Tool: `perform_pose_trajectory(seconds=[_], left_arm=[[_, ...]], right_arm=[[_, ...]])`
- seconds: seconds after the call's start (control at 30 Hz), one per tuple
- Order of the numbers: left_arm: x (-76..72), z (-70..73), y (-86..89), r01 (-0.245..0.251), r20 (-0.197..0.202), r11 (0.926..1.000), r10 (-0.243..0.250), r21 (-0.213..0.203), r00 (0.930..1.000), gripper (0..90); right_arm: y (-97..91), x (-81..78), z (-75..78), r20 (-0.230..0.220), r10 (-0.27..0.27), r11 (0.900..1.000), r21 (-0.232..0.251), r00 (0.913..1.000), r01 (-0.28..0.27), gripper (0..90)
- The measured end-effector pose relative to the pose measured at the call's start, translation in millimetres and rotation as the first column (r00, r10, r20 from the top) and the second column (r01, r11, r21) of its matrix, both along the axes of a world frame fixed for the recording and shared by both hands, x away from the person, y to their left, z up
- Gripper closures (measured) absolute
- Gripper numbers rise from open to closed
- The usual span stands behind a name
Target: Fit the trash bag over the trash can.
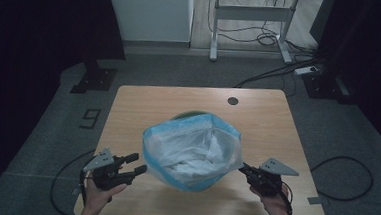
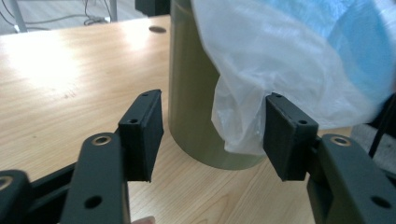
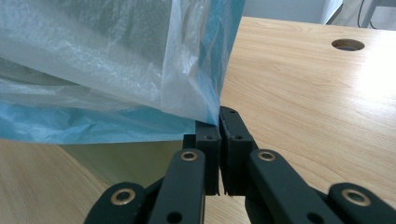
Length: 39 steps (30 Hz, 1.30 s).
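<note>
A blue and clear plastic bag [image 1: 191, 150] is draped over an olive green round bin [image 2: 191, 93] in the middle of the wooden table [image 1: 258, 116]. My left gripper [image 1: 139, 164] is open just left of the bag, its jaws spread with nothing pinched. In the left gripper view a loose fold of the bag [image 2: 299, 56] hangs beside the right-hand jaw, in front of the bin. My right gripper [image 1: 242, 167] is shut on the bag's right edge. In the right gripper view the jaws [image 3: 218, 114] pinch the corner of the film [image 3: 107, 60].
A round cable hole [image 1: 233, 100] lies at the table's far side. Beyond the table a white desk frame [image 1: 252, 13] and cables [image 1: 281, 70] sit on the grey floor. A black stand base [image 1: 94, 79] is off the far left corner.
</note>
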<state>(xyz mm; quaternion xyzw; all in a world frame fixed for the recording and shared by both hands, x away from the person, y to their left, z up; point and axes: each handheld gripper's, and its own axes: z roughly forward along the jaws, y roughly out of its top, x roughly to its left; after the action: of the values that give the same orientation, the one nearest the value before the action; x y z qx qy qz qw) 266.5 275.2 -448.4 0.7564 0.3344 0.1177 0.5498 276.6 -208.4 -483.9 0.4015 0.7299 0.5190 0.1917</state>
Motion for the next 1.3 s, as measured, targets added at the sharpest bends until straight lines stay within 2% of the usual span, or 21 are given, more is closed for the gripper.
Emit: perform_pose_trajectory(seconds=[0.07,0.17,0.37,0.6,0.77,0.83,0.97,1.03,1.1,1.17,1.23,1.3], left_arm=[[-0.5,3.7,8.0,-0.009,0.009,0.9995,0.010,-0.029,0.9999,40.0],[1.5,9.8,13.9,-0.025,0.020,0.9988,0.026,-0.043,0.9995,39.3],[5.7,24.4,22.2,-0.028,0.044,0.9936,0.033,-0.109,0.9985,38.6],[22.5,49.5,10.2,-0.029,0.058,0.9937,0.035,-0.108,0.9977,37.9],[44.2,69.3,-7.6,0.003,0.046,0.9975,0.000,-0.071,0.9989,37.8],[57.2,74.6,-17.4,0.030,0.016,0.9985,-0.029,-0.045,0.9994,37.5],[73.8,72.9,-30.4,0.087,-0.051,0.9961,-0.087,0.008,0.9949,36.2],[78.0,67.8,-34.9,0.097,-0.068,0.9947,-0.095,0.033,0.9932,36.3],[78.8,65.4,-35.6,0.100,-0.074,0.9945,-0.097,0.033,0.9925,37.6],[77.9,60.2,-37.1,0.115,-0.074,0.9928,-0.112,0.035,0.9909,45.0],[75.3,57.8,-36.7,0.123,-0.058,0.9919,-0.121,0.032,0.9910,54.2],[72.5,57.0,-37.4,0.114,-0.037,0.9920,-0.113,0.053,0.9930,64.7]], right_arm=[[-0.6,-0.8,0.7,0.001,0.000,1.0000,-0.002,1.0000,0.000,86.4],[-0.3,-1.5,1.8,0.006,0.000,1.0000,-0.008,1.0000,0.000,86.5],[-0.8,-1.2,2.8,0.008,-0.002,1.0000,-0.006,1.0000,0.002,86.5],[0.2,-2.4,3.9,0.013,0.004,1.0000,-0.009,0.9999,-0.003,86.4],[0.4,-1.6,2.8,0.009,0.003,1.0000,-0.009,1.0000,-0.003,86.4],[1.2,-1.5,2.7,0.010,0.005,0.9999,-0.010,0.9999,-0.005,86.4],[0.6,-2.2,3.1,0.013,0.008,0.9999,-0.008,0.9999,-0.007,86.4],[-0.7,-3.1,3.7,0.014,0.006,1.0000,-0.004,0.9999,-0.006,86.4],[-1.7,-3.6,4.1,0.016,0.006,1.0000,-0.005,0.9999,-0.006,86.4],[-2.6,-4.6,4.8,0.019,0.005,1.0000,-0.004,0.9998,-0.005,86.4],[-3.3,-5.2,5.5,0.021,0.005,1.0000,-0.005,0.9998,-0.005,86.4],[-3.6,-5.4,5.9,0.023,0.004,1.0000,-0.005,0.9997,-0.004,86.4]])
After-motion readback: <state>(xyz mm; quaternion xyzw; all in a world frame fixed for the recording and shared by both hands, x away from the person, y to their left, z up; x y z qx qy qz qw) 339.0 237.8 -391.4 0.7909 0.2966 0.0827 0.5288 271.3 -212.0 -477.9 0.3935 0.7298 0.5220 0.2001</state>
